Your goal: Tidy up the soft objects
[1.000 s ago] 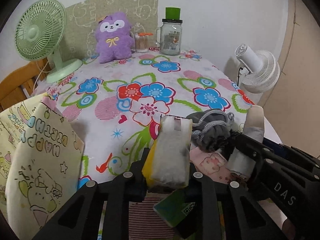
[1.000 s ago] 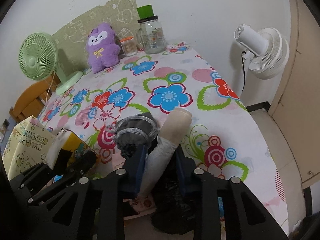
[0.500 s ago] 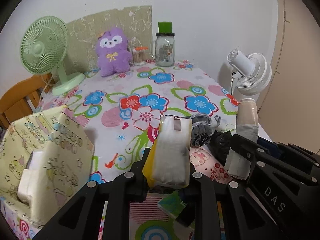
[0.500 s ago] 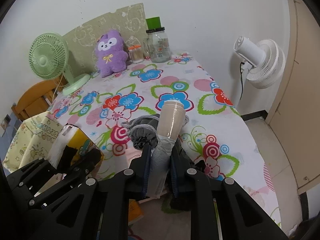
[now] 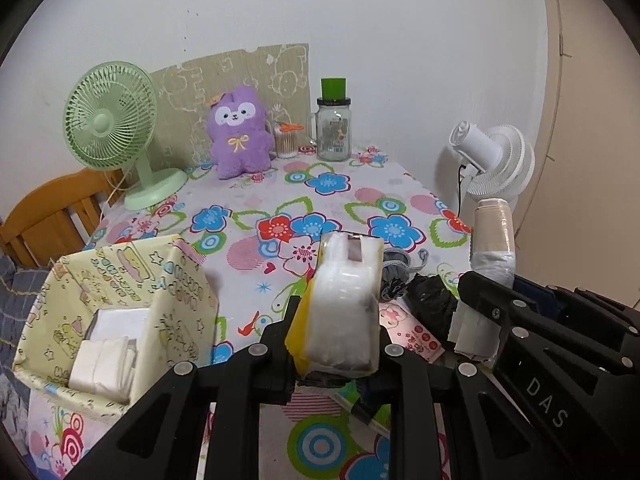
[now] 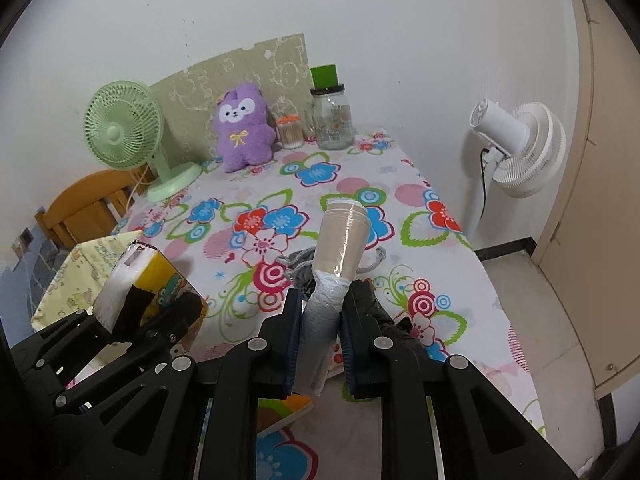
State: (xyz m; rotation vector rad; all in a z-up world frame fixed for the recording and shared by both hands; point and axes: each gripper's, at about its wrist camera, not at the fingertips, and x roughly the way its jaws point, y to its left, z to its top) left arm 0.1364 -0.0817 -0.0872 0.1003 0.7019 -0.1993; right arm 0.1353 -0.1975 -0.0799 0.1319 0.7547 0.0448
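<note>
Two soft things are held clear of the desk [image 5: 352, 196] at once, so the step in hand is judged to be the carry from the pile toward the box [image 5: 116, 320]. The left tongs [image 5: 338, 344] are clenched on a tissue pack [image 5: 344, 308], yellow on one side and clear-wrapped on the other, which stands upright between the pads. The right tongs [image 6: 320, 332] are clenched on the twisted lower end of a cup sleeve [image 6: 338, 248], a plastic-wrapped stack of paper cups that tilts up and away from the jaws. In the left view the box, yellow and cartoon-printed, is seen open at the desk's near left corner, with white folded packs [image 5: 106, 360] already lying in it. A grey drawstring pouch [image 6: 300, 272], a black bag [image 5: 434, 304] and a pink packet [image 5: 412, 334] are left on the cloth just beyond the tongs, so the sorting is taken to be unfinished. A purple plush [image 5: 238, 132] sits well apart at the far edge, between a green fan [image 5: 110, 120] and a jar [image 5: 334, 128]. For the next move, the tissue pack would have to be swung left over the box opening and lowered beside the white packs before release. The cup sleeve, gripped only by its loose wrap, may sag or slip and is best kept upright meanwhile.
</note>
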